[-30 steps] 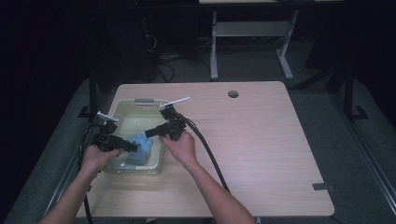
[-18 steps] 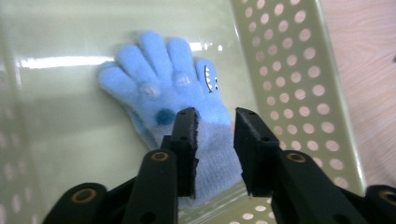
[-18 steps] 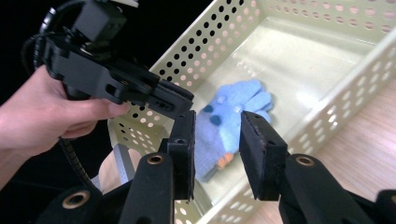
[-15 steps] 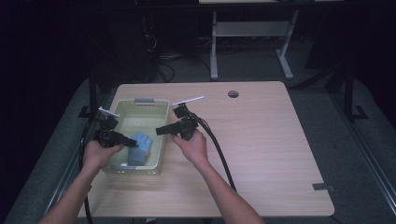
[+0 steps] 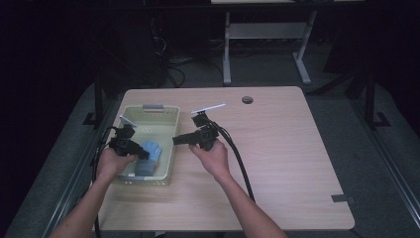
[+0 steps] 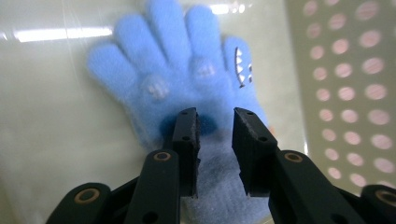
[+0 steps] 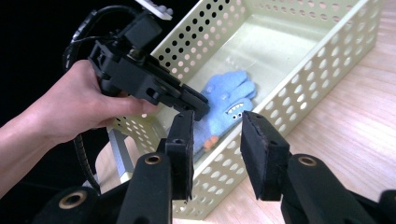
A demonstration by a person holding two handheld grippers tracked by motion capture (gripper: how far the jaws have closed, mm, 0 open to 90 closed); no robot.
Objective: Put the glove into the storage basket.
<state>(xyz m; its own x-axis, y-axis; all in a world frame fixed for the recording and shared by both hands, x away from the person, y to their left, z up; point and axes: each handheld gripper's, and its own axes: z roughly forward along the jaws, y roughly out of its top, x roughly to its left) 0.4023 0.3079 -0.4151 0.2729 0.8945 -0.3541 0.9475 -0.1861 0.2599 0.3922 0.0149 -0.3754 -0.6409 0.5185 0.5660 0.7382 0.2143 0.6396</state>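
A fluffy light-blue glove (image 5: 150, 157) (image 6: 187, 79) (image 7: 229, 100) lies flat on the floor of a pale perforated basket (image 5: 148, 110) (image 7: 299, 88) at the table's left. My left gripper (image 5: 144, 154) (image 6: 215, 122) (image 7: 200, 106) reaches into the basket from the left, its tips just over the glove's palm. Its jaws have just been opening; a gap shows between them and the pads do not press the glove. My right gripper (image 5: 176, 140) (image 7: 217, 128) hovers over the basket's right wall, pointing left, open with nothing between its jaws.
The wooden table (image 5: 277, 163) stretches to the right of the basket, with a round cable hole (image 5: 247, 99) at the back and a grey tape patch (image 5: 343, 199) at the front right. Black cables (image 5: 240, 163) trail from both grippers toward the person.
My right gripper has drawn back to the right, out of the basket and away from the glove. The left gripper stays at the glove, its jaws narrower than a second ago.
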